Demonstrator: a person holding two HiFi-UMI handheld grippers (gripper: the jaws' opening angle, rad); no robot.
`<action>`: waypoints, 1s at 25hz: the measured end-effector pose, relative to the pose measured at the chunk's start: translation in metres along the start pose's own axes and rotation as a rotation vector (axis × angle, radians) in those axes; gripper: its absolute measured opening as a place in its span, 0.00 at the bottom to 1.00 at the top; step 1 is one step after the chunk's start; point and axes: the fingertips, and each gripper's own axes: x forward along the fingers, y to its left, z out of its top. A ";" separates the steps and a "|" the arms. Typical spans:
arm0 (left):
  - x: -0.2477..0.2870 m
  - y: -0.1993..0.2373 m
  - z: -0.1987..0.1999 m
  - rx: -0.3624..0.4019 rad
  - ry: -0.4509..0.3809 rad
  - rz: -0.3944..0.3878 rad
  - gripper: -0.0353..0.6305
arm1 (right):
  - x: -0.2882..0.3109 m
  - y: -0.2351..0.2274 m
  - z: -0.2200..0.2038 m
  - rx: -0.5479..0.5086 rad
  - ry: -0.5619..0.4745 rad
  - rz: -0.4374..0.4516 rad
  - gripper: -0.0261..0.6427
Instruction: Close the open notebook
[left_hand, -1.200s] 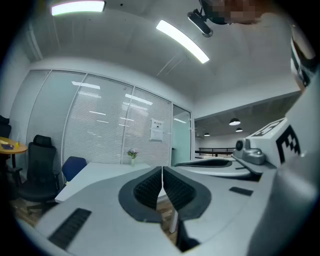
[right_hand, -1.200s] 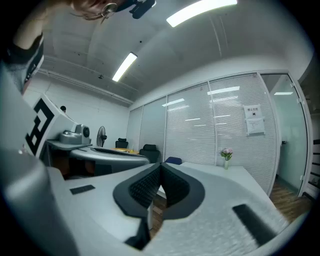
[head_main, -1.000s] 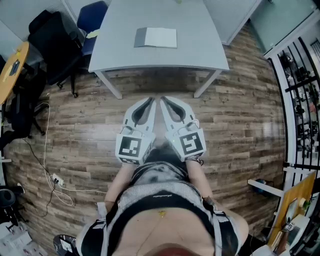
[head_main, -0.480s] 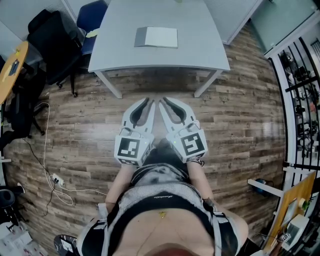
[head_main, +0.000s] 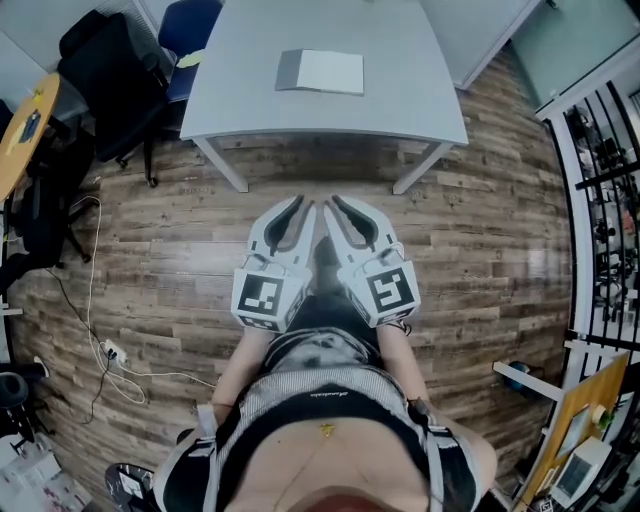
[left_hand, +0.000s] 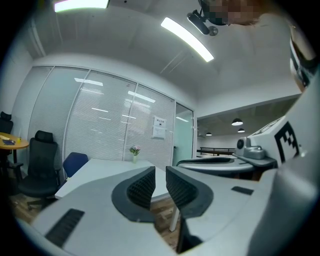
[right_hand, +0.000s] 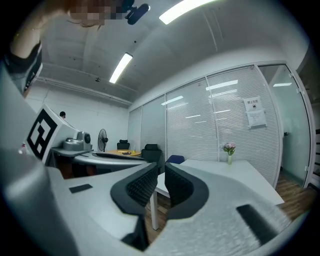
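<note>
While open, notebook (head_main: 320, 71) well beyond fingers (head_main: 285, 225)

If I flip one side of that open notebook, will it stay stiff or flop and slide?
The flat open notebook, grey on the left and white on the right, looks thin, so probably light; it may slide on the smooth pale grey tabletop. The white page likely flops; the grey side, if a cover, may be stiffer.

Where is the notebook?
In the head view, the notebook lies on the table at the top middle, right of the blue chair.
</note>
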 end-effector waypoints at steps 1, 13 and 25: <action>0.002 0.002 0.000 0.001 0.000 0.002 0.11 | 0.003 -0.002 0.000 0.003 -0.001 0.004 0.11; 0.062 0.037 0.010 0.023 -0.011 0.015 0.11 | 0.059 -0.048 0.003 0.005 0.004 0.024 0.11; 0.137 0.079 0.024 0.015 -0.006 0.013 0.11 | 0.120 -0.104 0.009 0.040 0.007 0.033 0.11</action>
